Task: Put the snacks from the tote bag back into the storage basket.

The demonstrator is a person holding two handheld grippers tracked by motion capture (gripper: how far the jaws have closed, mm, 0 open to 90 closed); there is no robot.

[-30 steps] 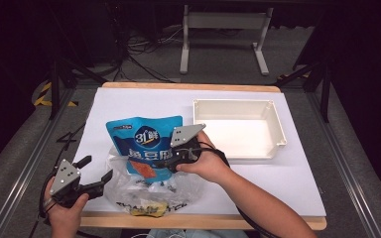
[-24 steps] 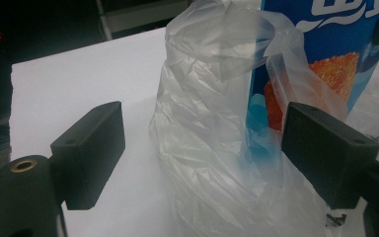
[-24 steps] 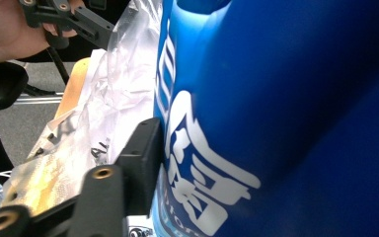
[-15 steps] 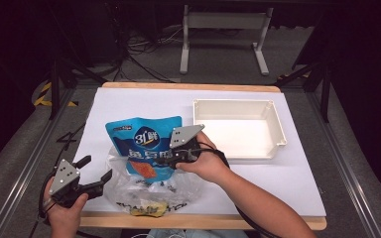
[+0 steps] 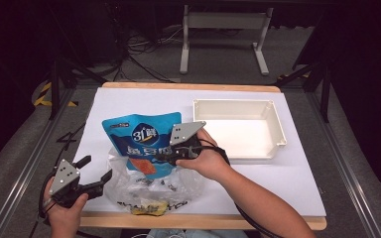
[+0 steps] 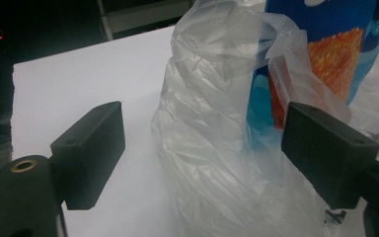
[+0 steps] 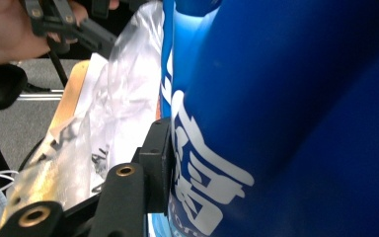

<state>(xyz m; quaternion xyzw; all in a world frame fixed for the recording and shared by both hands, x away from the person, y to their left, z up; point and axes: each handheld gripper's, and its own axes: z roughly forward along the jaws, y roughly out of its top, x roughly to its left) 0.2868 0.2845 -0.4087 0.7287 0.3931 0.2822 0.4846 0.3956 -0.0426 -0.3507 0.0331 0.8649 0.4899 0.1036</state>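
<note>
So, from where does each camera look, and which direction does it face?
High view: sits above the person's side, facing forward and down on the table; forearms, hands, left gripper and right gripper show.
Left gripper view: rides the left gripper, facing along its open jaws at the clear plastic bag.
Right gripper view: rides the right gripper, pressed close to the blue pouch it grips; the other hand shows at upper left.
Shared: all three show the pouch and the bag.

The blue pouch [image 5: 144, 141] hides 1 pad of the right claw [image 5: 155, 157]; its lower end blurs behind the plastic bag [image 5: 151, 186].
</note>
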